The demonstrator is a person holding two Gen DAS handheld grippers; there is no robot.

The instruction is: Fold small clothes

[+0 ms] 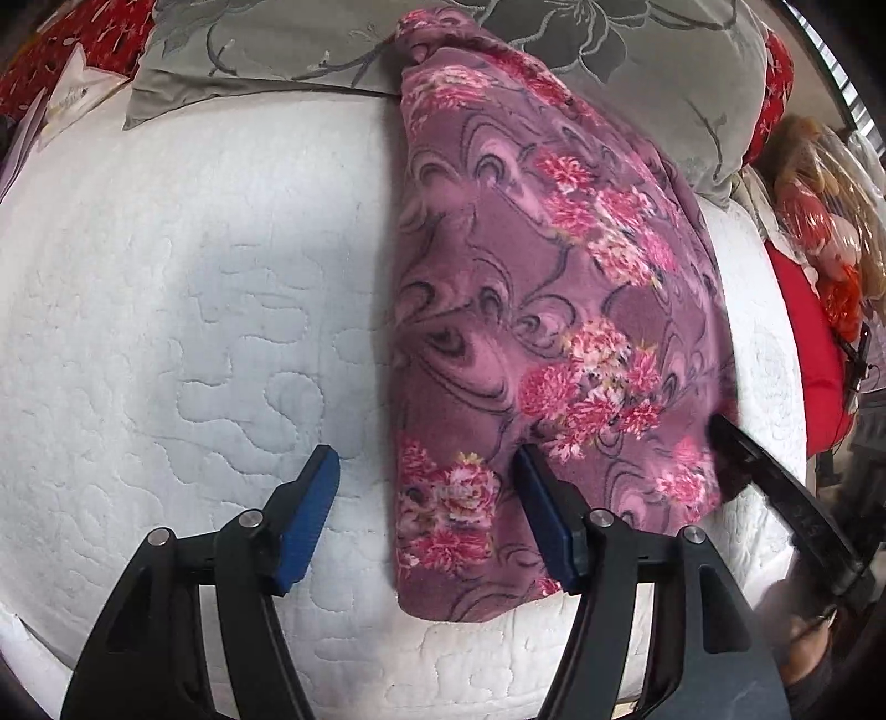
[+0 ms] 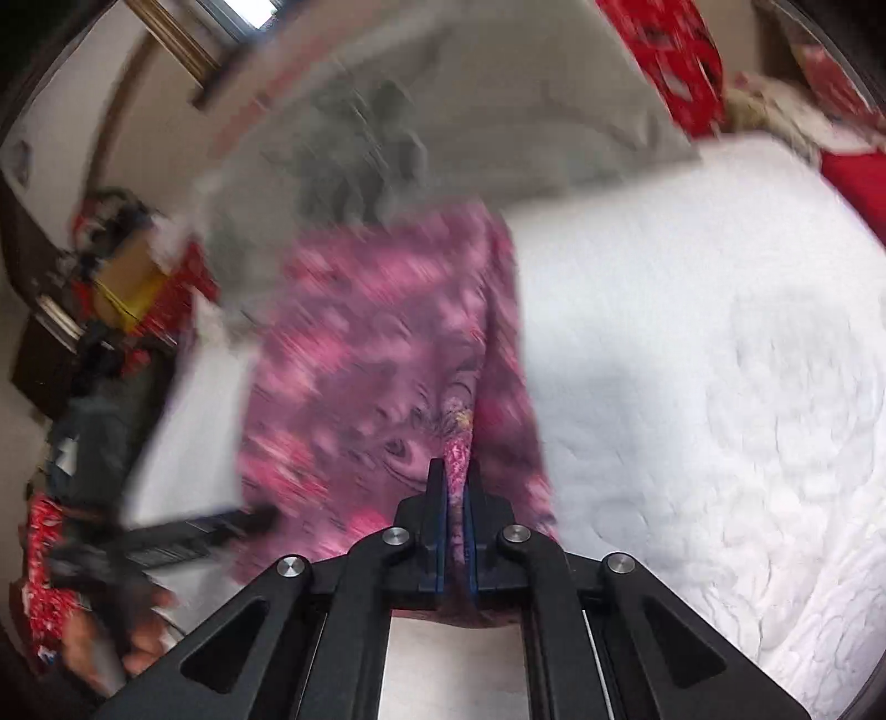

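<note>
- Left gripper (image 1: 426,493): jaws spread wide, empty, straddling the near edge of the fleece floral garment (image 1: 542,310) lying on the white quilted mattress (image 1: 194,310).
- Right gripper (image 2: 454,482): clamped on a pinched garment fold, visible only in its own blurred view.
- Grey embroidered pillow (image 1: 343,44) lies behind.

left gripper (image 1: 426,487): black plastic linkage arms with triangular cut-outs, round silver pivot screws, blue ribbed pads (image 1: 310,515) on both fingers
right gripper (image 2: 455,476): the same black arms and silver screws, narrow blue pads lining black fingers (image 2: 434,498)
hand (image 2: 127,642): bare skin, blurred, left of the right gripper's arms
</note>
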